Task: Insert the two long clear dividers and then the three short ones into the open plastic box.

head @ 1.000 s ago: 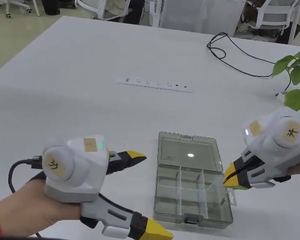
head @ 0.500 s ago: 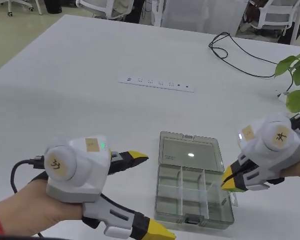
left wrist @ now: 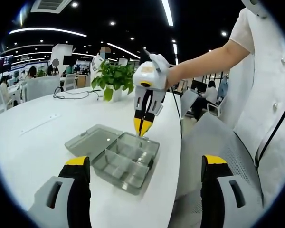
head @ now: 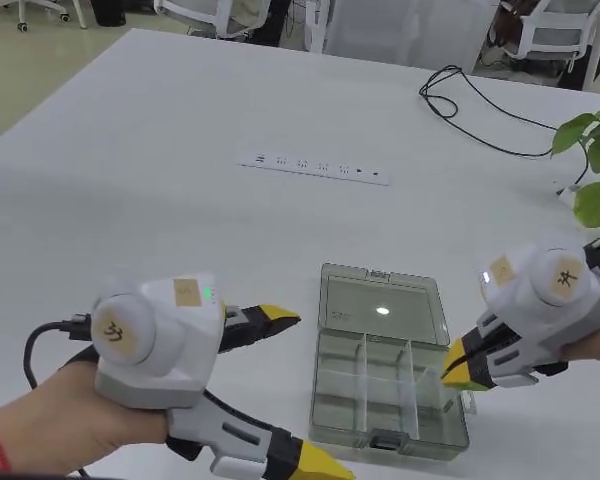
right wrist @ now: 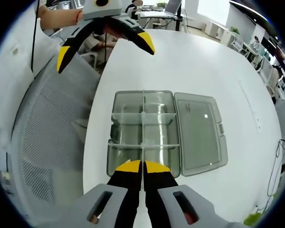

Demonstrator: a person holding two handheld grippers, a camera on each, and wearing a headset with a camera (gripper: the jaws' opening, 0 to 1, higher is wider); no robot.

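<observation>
Box (head: 380,300): open on the table (head: 180,200), dividers (right wrist: 143,128) inside.
Left gripper (head: 309,392): jaws wide apart, empty, beside box.
Right gripper (head: 450,368): jaws pressed together, nothing seen between, at box's edge.

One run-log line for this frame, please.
left tongs open, beside box | right tongs shut, tips at box's right edge | clear dividers standing in tray | lid open flat

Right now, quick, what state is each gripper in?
Left gripper: open, holding nothing.
Right gripper: shut, nothing seen between its jaws, tips by the edge of the open clear plastic box.
</observation>
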